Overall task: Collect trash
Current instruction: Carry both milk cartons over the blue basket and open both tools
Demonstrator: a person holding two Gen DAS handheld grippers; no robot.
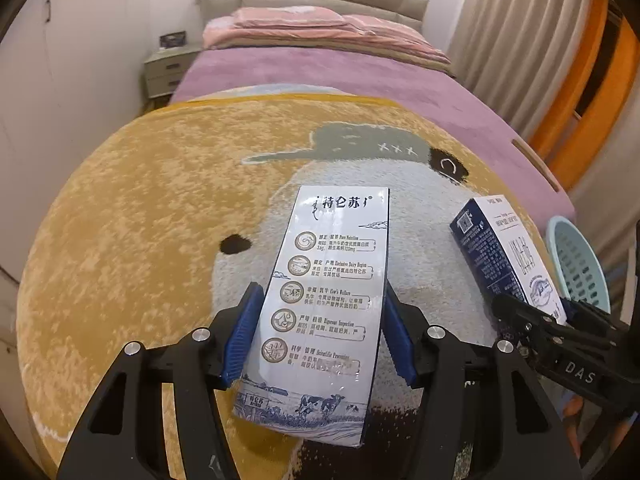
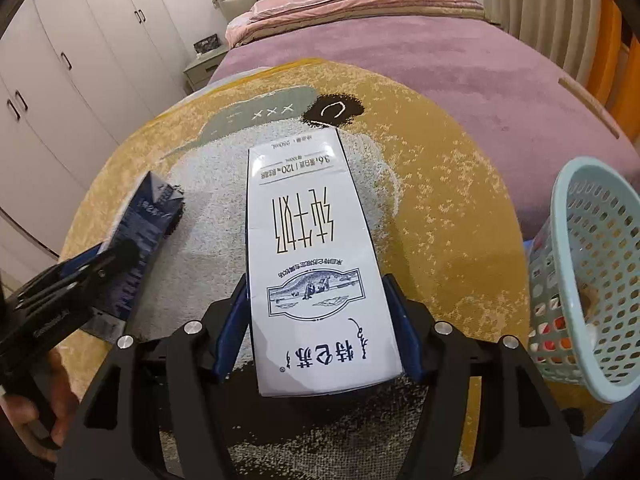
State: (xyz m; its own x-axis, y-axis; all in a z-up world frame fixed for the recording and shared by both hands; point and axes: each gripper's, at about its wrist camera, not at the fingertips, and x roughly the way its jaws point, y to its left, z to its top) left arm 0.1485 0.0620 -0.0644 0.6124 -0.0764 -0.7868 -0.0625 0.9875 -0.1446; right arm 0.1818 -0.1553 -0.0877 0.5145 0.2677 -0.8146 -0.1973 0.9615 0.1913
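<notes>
Pick-up step: left gripper [image 1: 320,334] and right gripper [image 2: 316,328] each clamp a white-and-blue milk carton [image 1: 320,300] [image 2: 316,272]; next, carry both right to the pale-blue perforated plastic basket [image 2: 592,264].

Two milk cartons are sitting over the rug: one carton [image 1: 324,308] is lying lengthwise between the left gripper's [image 1: 320,332] fingers, the second carton [image 2: 316,272] between the right gripper's [image 2: 316,328] fingers, just to its right. The basket [image 2: 576,264] is standing beyond the rug's [image 1: 132,208] right edge. The bed [image 1: 320,76] is lying behind the rug, a nightstand [image 1: 168,68] at its left.
</notes>
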